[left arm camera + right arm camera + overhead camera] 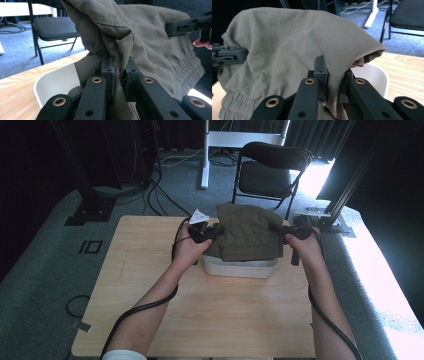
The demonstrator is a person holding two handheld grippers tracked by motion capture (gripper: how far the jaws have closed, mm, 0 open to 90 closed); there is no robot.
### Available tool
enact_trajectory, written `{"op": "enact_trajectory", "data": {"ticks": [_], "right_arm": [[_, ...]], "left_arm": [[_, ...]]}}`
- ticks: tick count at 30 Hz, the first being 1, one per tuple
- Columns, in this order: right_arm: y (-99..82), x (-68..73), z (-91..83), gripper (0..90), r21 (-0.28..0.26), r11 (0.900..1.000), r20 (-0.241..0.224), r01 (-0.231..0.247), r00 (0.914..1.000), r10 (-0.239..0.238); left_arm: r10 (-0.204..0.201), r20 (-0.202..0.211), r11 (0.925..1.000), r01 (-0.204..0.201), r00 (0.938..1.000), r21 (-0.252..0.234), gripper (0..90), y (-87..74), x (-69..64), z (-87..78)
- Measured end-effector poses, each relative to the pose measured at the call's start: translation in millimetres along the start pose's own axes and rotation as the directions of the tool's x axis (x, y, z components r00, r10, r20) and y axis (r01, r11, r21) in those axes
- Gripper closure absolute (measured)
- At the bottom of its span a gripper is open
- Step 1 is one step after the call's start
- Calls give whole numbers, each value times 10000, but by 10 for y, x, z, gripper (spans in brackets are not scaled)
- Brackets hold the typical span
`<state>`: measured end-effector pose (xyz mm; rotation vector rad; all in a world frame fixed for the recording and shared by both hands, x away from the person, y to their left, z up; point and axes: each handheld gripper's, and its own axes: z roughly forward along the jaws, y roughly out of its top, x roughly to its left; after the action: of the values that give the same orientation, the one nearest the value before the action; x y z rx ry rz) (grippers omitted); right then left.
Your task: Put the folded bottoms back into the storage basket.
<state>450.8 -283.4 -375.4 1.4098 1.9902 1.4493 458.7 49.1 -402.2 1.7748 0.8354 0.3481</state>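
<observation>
Olive garment [247,231] hangs stretched between both grippers above the white bin [240,268] near the table's far edge. Left gripper [119,72] and right gripper [334,82] each pinch a fold; keep both clamped and level while you lift clear.

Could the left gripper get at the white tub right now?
Probably not: the left gripper is clamped on the olive garment, which hangs over the white tub and covers most of its opening.
</observation>
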Motion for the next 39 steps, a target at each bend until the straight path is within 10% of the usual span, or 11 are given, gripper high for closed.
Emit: {"op": "enact_trajectory", "data": {"ticks": [23,34,39], "right_arm": [[-501,-302,712,823,1507,9875,992,-458,9946,309],[-604,-316,860,821,2179,9748,1272,-486,9917,210],[-610,-311,887,795,2287,9716,1525,-603,9880,254]], "left_arm": [[-537,-727,9782,671,9959,1966,829,-413,295,509],[-213,-1049,9505,527,9943,3063,821,-515,310,614],[471,-1157,9242,6,9922,3819,763,-548,283,654]]}}
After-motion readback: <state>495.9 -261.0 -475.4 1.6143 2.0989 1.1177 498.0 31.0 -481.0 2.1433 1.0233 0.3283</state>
